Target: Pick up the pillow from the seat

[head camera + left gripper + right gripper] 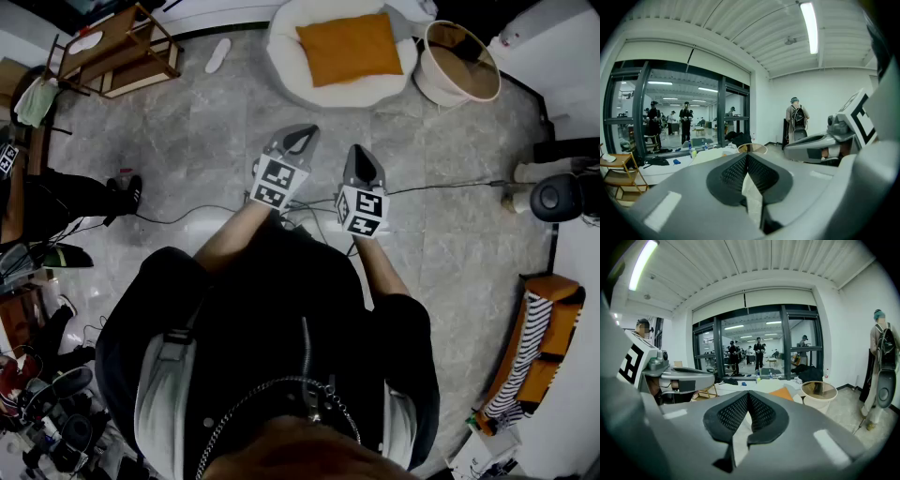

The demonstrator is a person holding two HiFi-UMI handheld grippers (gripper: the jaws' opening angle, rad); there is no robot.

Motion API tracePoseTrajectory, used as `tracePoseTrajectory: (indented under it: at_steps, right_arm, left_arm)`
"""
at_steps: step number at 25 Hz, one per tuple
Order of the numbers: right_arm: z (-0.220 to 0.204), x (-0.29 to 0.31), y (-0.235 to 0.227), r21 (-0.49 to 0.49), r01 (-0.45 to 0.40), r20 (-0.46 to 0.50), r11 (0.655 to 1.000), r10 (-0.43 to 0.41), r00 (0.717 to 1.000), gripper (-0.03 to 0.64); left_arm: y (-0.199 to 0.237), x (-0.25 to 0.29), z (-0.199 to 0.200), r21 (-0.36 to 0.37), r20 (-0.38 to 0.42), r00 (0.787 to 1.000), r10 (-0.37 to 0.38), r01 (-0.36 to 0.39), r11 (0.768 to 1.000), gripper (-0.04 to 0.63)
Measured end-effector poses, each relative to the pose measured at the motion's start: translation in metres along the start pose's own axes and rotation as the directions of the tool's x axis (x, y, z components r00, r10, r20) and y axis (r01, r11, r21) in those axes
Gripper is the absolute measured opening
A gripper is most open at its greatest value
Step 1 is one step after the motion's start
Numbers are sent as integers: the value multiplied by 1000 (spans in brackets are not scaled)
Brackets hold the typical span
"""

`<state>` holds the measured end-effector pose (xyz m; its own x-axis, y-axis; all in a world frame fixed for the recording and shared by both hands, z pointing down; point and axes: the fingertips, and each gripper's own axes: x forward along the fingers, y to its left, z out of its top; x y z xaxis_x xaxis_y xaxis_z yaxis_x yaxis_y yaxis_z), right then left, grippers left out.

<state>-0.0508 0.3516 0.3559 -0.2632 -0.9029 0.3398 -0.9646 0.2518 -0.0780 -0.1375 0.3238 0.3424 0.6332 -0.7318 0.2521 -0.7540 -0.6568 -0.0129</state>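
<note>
An orange pillow [350, 47] lies flat on a round white seat [284, 67] at the top of the head view, on the grey floor. Both grippers are held side by side in front of the person, well short of the seat. The left gripper [300, 141] and the right gripper [364, 167] are both shut, with nothing between the jaws. In the right gripper view the pillow [782, 393] shows just past the shut right gripper [748, 393]. In the left gripper view the shut left gripper [747, 156] hides most of the seat, and the pillow cannot be seen.
A round white tub [459, 61] stands right of the seat. A wooden rack [112, 47] and a slipper [217, 54] are at the upper left. Cables [187, 214] run across the floor. A striped orange seat [534, 347] sits at the right. A person with a backpack [881, 357] stands by the wall.
</note>
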Motion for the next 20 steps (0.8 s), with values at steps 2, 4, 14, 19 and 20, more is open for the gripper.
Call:
tracePoseTrajectory:
  at_steps: [2,4,14,19,20]
  right_arm:
    - [2,2,0,-2,1,2,1000,-1,1000,2]
    - [5,4,1,3,2,10,1000,-2,1000,2]
    - [7,6,-3,46,-22,49,999,20,999,3]
    - [3,2,-6,64,-45,48,997,42,998,3]
    - [3,2,-9,64,-47,52,997,44,998,3]
  left_arm:
    - [2,0,1,-1,2,1000,1,-1,1000,11]
    - [5,0,3,1,3,1000,3,-3,1000,11]
    - [7,7,0,-5,-4,1000,5,-5,1000,11]
    - [-1,11,0,-7,-3,1000,-2,2,1000,11]
    - [-2,12,1,-4,-1,1000,-1,1,1000,11]
